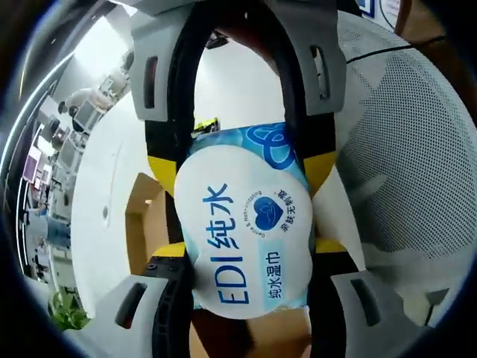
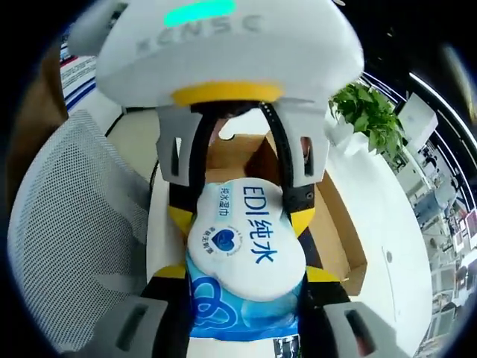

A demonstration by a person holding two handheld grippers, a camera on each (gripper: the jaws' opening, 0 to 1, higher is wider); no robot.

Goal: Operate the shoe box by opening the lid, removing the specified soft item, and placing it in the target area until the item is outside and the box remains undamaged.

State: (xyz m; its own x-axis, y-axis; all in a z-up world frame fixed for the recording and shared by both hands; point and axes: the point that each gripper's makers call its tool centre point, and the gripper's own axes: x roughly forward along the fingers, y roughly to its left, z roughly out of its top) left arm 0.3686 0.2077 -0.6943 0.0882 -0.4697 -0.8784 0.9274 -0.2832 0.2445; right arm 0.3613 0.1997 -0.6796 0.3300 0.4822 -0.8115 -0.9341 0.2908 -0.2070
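Blue-and-white wet wipes pack (image 1: 246, 224) held aloft above the open cardboard shoe box (image 2: 339, 231), pinched at opposite ends by both tools. Left hand-held gripper (image 1: 250, 257) clamped on one end of the pack, right hand-held gripper (image 2: 246, 280) clamped on the patterned end, jaws facing each other. Box resting on the white bench (image 2: 387, 224), beside a grey mesh chair (image 2: 82, 216). Potted plant (image 2: 369, 112) beyond the box.
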